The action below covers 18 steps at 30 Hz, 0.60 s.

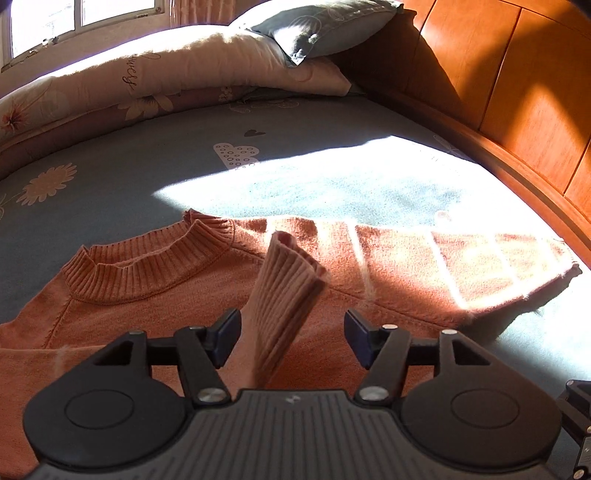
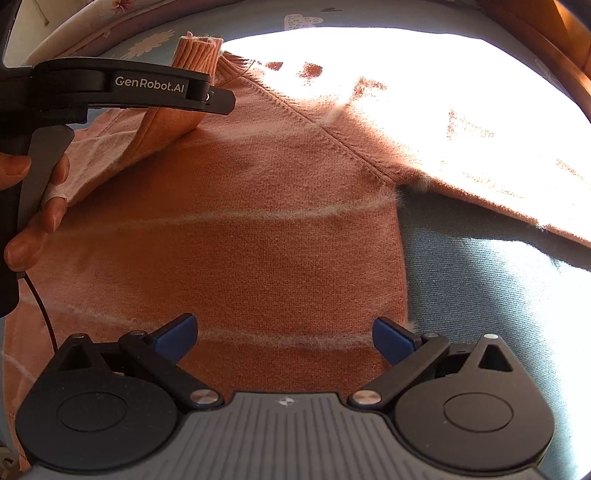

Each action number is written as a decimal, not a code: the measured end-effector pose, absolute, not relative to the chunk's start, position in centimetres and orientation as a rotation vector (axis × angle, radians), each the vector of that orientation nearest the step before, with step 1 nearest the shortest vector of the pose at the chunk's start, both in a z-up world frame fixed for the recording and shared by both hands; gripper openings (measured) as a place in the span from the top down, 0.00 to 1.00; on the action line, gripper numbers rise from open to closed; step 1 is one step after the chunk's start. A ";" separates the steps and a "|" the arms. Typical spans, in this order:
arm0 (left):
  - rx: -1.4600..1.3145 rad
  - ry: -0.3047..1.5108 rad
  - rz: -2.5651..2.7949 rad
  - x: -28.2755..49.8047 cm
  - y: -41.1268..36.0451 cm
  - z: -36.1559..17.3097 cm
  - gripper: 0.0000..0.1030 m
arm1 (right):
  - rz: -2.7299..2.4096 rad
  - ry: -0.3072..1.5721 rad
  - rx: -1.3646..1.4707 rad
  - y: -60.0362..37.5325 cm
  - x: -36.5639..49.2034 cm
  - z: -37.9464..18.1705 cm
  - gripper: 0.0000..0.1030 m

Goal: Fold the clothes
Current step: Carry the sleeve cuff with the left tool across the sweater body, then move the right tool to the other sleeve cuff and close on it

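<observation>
You've got an orange-rust sweater (image 1: 184,295) with thin pale fuzzy stripes across it, and its ribbed cuff (image 1: 284,295) looks a lighter peachy orange. Your sheet (image 1: 147,177) is dusty blue-grey, printed with cream daisies, a white dotted cloud shape and a small dark heart. The quilt (image 1: 147,74) is peach-cream with flowers and dark script lettering. The pillow (image 1: 325,29) is grey-blue with faint pale line drawings. The headboard (image 1: 517,92) is warm orange wood. Your gripper pads (image 2: 177,336) are blue on black arms.

Your jaws hang over a blue patterned bed sheet (image 1: 332,192); the orange sweater (image 1: 155,306) lies flat beneath them, quilt (image 1: 166,77) and pillow (image 1: 325,29) far beyond.
</observation>
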<state>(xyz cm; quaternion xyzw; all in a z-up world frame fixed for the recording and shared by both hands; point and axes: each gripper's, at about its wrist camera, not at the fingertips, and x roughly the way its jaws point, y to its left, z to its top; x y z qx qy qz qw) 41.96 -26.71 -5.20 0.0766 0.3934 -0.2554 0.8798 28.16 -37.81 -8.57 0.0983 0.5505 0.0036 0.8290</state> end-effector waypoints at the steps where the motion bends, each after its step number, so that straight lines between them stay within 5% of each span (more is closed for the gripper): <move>1: 0.154 0.821 -0.536 41.9 -26.7 -5.2 0.38 | 0.008 1.169 0.210 -37.8 28.2 -8.6 0.01; 10: 0.251 0.831 -0.494 40.5 -24.2 -5.2 0.31 | 0.037 1.164 0.216 -37.3 28.5 -8.3 0.01; 18: 0.274 1.035 -0.335 38.3 -16.6 -7.4 0.30 | 0.127 1.155 0.273 -35.8 29.6 -7.7 0.00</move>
